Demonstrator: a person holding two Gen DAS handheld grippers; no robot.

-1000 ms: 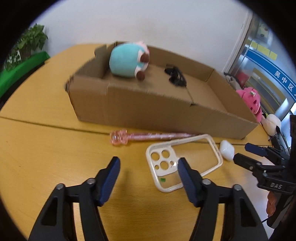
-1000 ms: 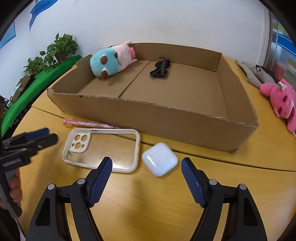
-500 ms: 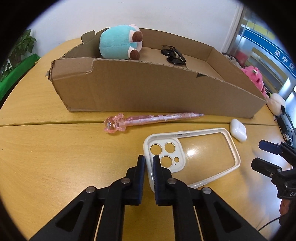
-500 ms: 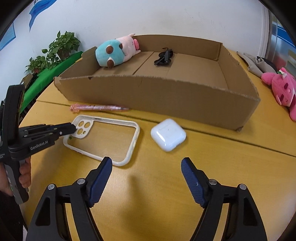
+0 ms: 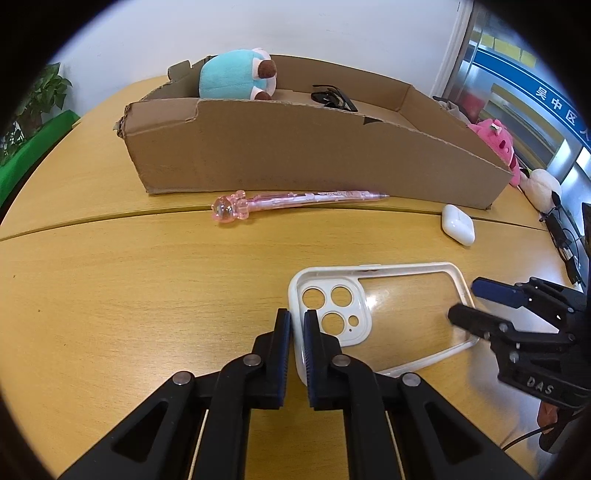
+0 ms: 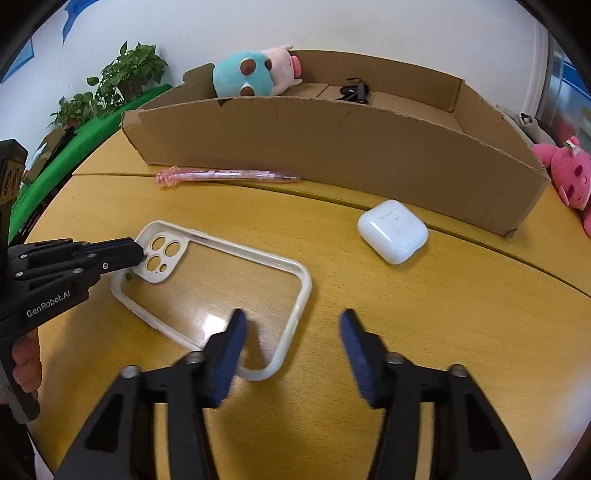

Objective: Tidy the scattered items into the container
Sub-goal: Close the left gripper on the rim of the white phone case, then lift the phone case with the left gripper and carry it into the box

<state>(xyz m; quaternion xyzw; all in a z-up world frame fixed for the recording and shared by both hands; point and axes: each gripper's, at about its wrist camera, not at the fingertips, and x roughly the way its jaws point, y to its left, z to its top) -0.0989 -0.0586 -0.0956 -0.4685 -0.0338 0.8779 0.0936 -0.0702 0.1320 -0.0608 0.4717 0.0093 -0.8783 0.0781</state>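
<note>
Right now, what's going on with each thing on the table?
phone case: on table, rim pinched by left gripper
right gripper: jaws just closing, straddling case corner, not gripping
pen: lying by box
earbud case: shut, on table
box: open, holds plush, sunglasses

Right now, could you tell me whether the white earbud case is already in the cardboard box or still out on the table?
Out. The white earbud case lies closed on the table, just outside the cardboard box's front wall.

You face a plain white wall (image 6: 332, 22) behind the wooden table (image 5: 110, 295), potted plants (image 6: 122, 81) left, blue signage (image 5: 546, 99) right.
</note>
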